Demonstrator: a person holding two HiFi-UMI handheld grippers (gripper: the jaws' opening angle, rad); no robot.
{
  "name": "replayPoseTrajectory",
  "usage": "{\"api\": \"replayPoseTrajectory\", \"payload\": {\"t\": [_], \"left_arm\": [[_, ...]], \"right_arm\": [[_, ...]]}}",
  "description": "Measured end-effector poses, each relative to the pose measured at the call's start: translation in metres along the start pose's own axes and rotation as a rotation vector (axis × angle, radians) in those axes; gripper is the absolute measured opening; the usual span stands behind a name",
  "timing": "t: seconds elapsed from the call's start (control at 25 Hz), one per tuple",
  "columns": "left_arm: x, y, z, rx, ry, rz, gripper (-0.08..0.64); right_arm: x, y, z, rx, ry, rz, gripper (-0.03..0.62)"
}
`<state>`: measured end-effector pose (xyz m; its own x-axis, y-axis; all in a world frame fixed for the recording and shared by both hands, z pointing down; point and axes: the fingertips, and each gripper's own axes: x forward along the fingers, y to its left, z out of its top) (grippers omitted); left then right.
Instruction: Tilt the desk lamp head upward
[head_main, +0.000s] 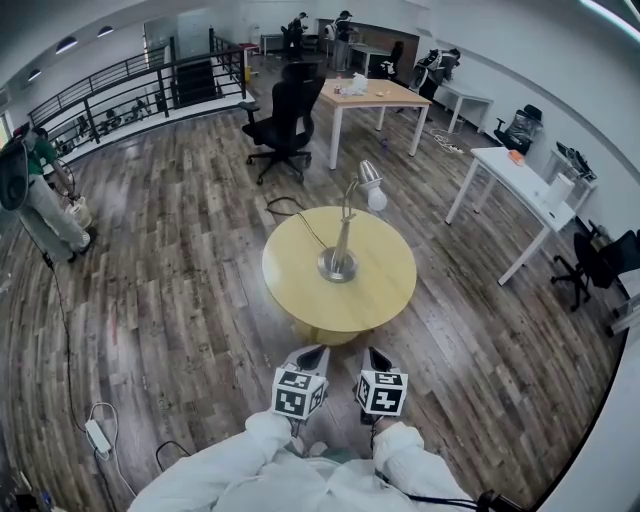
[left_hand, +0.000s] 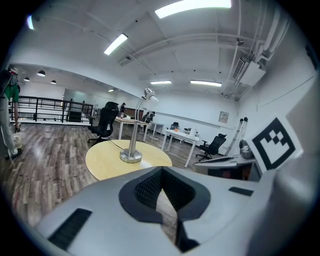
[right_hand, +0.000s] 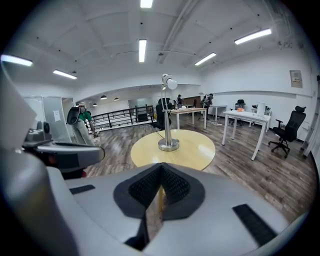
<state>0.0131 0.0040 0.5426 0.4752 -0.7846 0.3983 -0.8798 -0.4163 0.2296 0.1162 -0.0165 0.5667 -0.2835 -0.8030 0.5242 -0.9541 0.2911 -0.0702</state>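
A silver desk lamp stands on a round yellow table, its base near the table's middle. Its head points down toward the far right, with a white bulb showing. Both my grippers hover short of the table's near edge, side by side, well apart from the lamp. My left gripper is shut and holds nothing. My right gripper is also shut and holds nothing. In the left gripper view the lamp rises beyond the gripper. The right gripper view shows the lamp straight ahead of the gripper.
The lamp's black cord runs off the table's far side onto the wood floor. A black office chair and a wood-topped desk stand behind. A white desk is at the right. A person stands far left.
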Motion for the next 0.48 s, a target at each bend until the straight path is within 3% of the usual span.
{"api": "replayPoseTrajectory", "payload": {"t": [0.48], "left_arm": [[0.008, -0.015, 0.001, 0.036, 0.015, -0.028, -0.002]], "right_arm": [[-0.003, -0.008, 0.005, 0.006, -0.012, -0.007, 0.012]]}}
